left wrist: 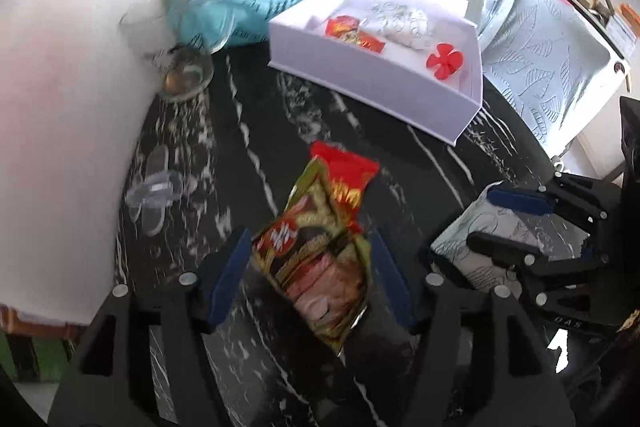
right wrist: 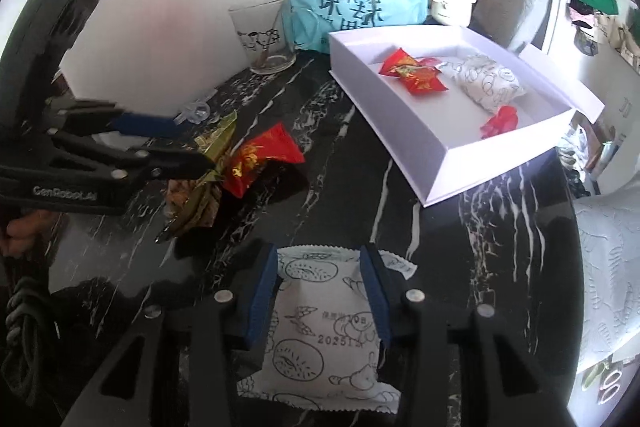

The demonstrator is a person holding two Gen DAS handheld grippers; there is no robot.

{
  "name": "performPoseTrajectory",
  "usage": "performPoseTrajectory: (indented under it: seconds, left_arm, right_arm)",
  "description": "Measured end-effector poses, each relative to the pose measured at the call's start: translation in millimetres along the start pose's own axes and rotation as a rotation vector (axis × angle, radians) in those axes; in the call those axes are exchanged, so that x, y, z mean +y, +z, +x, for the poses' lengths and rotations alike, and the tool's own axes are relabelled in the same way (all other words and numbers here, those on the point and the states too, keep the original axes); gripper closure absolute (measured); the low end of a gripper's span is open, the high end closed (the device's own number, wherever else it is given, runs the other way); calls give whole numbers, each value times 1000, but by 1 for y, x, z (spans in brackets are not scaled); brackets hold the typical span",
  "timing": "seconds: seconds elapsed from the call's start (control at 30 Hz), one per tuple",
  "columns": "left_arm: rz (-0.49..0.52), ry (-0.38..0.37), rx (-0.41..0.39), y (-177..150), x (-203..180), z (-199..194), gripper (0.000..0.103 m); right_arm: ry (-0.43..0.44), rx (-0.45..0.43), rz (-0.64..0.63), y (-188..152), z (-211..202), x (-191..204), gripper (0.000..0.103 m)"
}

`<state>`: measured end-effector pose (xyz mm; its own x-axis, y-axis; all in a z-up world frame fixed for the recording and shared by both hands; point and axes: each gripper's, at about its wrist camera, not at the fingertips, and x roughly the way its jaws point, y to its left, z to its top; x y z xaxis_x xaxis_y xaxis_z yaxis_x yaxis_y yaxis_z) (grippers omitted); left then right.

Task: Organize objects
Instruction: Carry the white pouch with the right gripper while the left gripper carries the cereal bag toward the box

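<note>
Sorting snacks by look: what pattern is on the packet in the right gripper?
White packet with black line drawings, clearest in the right wrist view.

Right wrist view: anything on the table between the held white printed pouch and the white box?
Nothing; only bare black marble table separates the white printed pouch from the white open box, shown in the right wrist view.

A crinkled green-and-red snack packet point(left wrist: 320, 247) sits between the blue pads of the left hand-held gripper point(left wrist: 310, 271), its red end pointing away. A white sachet point(right wrist: 320, 323) with line drawings is pinched in the right hand-held gripper point(right wrist: 320, 291). Ahead of both lies an open white box point(right wrist: 452, 155) containing red wrappers point(right wrist: 416, 73), another white sachet point(right wrist: 490, 83) and a red flower-shaped piece point(left wrist: 444, 61).
</note>
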<state>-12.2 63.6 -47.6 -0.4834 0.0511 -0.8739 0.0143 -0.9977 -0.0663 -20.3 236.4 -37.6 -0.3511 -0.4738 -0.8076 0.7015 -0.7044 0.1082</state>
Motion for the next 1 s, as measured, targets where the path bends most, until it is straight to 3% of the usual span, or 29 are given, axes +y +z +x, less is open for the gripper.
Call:
performPoseTrajectory:
  seconds: [0.07, 0.17, 0.4, 0.47, 0.53, 0.7, 0.8, 1.0]
  left_arm:
    - [-1, -23, 21, -5, 2, 4, 29]
    - [17, -25, 52, -11, -1, 13, 27]
    - [29, -5, 97, -12, -7, 37, 26]
    - [21, 5, 104, -12, -6, 43, 24]
    - [18, 18, 125, -12, -4, 50, 20]
    - [20, 43, 96, -15, -5, 53, 13]
    - [8, 50, 76, -18, -4, 53, 13]
    - [2, 56, 42, -22, -8, 52, 13]
  right_arm:
    - [-24, 11, -3, -3, -1, 1, 41]
    - [-60, 13, -35, -11, -4, 6, 33]
    - [-146, -7, 9, -21, -7, -2, 28]
    - [-166, -12, 37, -21, -5, -8, 19]
    - [-189, -7, 68, -21, -2, -13, 15]
    - [-229, -1, 141, -25, 6, -23, 10]
    - [-267, 66, 175, -32, 17, -27, 8]
    - [-278, -15, 194, -46, 11, -24, 2]
